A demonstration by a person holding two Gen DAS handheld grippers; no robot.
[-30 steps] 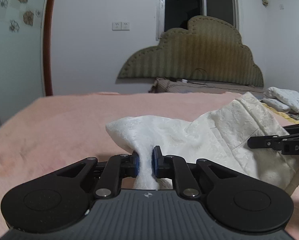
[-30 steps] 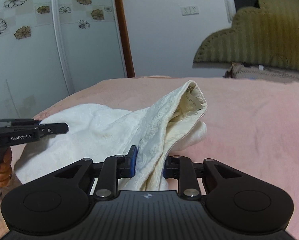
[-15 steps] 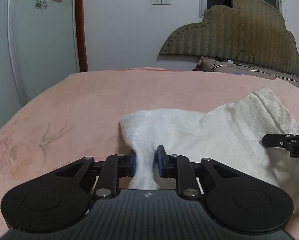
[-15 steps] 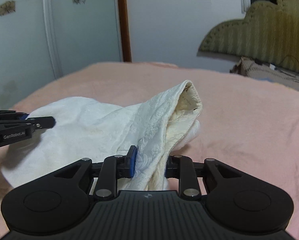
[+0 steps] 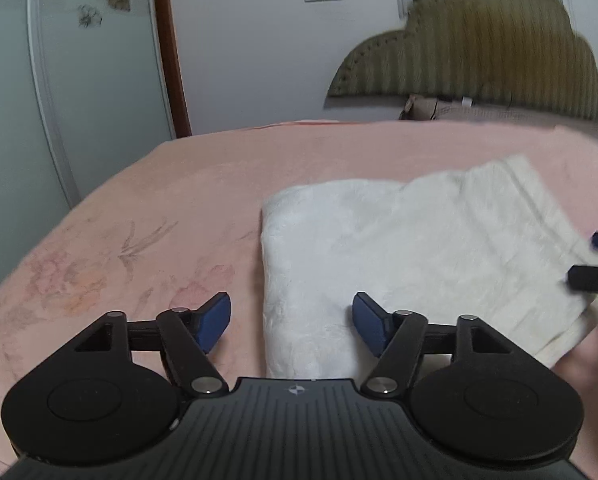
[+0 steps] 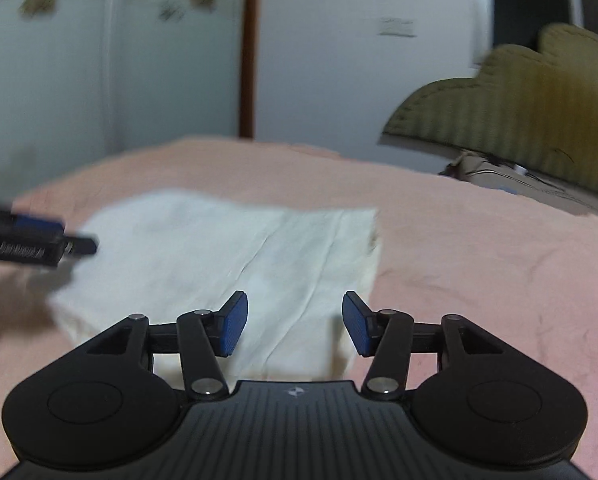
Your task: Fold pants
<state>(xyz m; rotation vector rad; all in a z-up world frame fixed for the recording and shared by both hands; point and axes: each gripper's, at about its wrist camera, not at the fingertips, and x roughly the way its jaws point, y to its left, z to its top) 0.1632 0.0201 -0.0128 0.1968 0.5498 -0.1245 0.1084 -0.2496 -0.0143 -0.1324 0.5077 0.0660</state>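
While pants (image 5: 399,248) lie flat on bed (image 5: 179,200) | both grippers' fingers (image 5: 215,322) opening (nothing gripped) | room L/R.

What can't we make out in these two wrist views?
- Pants near edge: left wrist view, hidden behind the left gripper body.
- Right gripper: left wrist view, cut off by the picture edge.
- Lettering on the left gripper: right wrist view, motion blur.
- Layers under the fold: hidden.

Folded white pants (image 5: 399,248) on pink bed (image 5: 179,200)
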